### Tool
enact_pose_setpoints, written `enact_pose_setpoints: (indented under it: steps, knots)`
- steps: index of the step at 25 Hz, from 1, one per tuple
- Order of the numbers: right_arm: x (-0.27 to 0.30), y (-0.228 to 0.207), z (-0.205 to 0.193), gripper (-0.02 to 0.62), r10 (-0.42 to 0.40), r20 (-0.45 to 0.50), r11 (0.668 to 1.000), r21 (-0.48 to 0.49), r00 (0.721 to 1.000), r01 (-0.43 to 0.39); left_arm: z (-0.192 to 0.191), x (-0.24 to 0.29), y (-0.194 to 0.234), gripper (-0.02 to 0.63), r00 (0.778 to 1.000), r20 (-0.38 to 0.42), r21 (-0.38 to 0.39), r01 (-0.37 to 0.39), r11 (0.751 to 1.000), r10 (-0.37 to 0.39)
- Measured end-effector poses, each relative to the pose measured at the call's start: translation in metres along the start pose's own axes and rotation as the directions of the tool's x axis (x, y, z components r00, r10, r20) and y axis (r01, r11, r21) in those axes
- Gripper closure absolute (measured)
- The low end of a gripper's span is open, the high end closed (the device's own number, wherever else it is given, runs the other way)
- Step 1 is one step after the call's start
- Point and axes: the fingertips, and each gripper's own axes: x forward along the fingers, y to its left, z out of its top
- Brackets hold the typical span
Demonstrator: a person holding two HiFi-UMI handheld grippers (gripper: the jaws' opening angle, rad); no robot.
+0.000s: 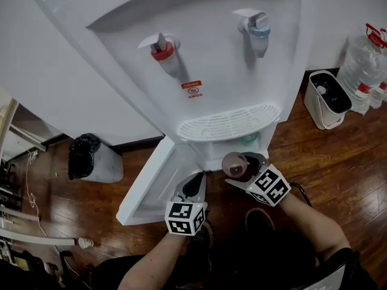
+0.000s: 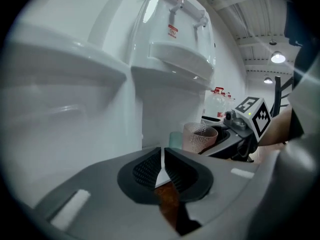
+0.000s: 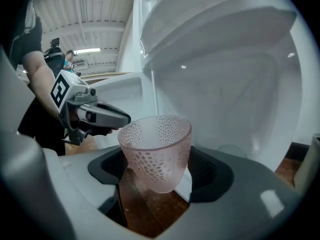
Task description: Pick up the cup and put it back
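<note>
Here, one pink dimpled cup (image 3: 156, 151) is sitting upright in the right gripper (image 3: 157, 165), whose jaws are pressing on its lower sides. The cup is hanging over the wooden floor (image 1: 338, 156), just before the dispenser's open lower compartment and below the drip tray (image 1: 230, 123). The left gripper (image 2: 163, 166) is hovering beside it, its jaws standing almost together with nothing between them. One teal cup-like thing (image 2: 175, 139) is showing inside the compartment. The single white dispenser (image 1: 199, 41) is carrying two taps, one red (image 1: 163, 50) and one blue (image 1: 257, 26). Its cabinet door (image 1: 151, 183) is swinging open at the left gripper's side. Two bins are flanking it: a black-lined one (image 1: 91, 159) and a white one (image 1: 326, 98), with a large water bottle (image 1: 361, 65) beyond.
</note>
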Motion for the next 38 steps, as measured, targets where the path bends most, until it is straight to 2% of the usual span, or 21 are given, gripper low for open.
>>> enact_pose_setpoints:
  steps: [7,13,23,35,38]
  knots:
    - [0.029,-0.018,-0.023,0.224,-0.053,-0.008,0.998,0.017,0.999,0.053,-0.015,0.02,0.001,0.609,1.0,-0.023,0.034,-0.02,0.999,0.021]
    - [0.05,-0.035,-0.037,0.224,-0.116,-0.032,0.99,0.079,0.993,0.118,-0.028,0.029,0.0,0.609,0.996,-0.052,-0.01,-0.072,0.997,0.072]
    - [0.088,-0.062,-0.047,0.225,-0.173,0.002,0.978,0.117,0.985,0.171,-0.046,0.046,0.018,0.609,0.989,-0.096,-0.022,-0.115,0.993,0.112]
    - [0.117,-0.089,-0.041,0.225,-0.26,0.018,0.952,0.172,0.965,0.253,-0.054,0.054,0.022,0.609,0.988,-0.115,-0.03,-0.104,0.994,0.1]
    - [0.124,-0.091,-0.035,0.225,-0.261,0.036,0.952,0.178,0.965,0.251,-0.055,0.054,0.022,0.609,0.988,-0.116,-0.04,-0.105,0.994,0.1]
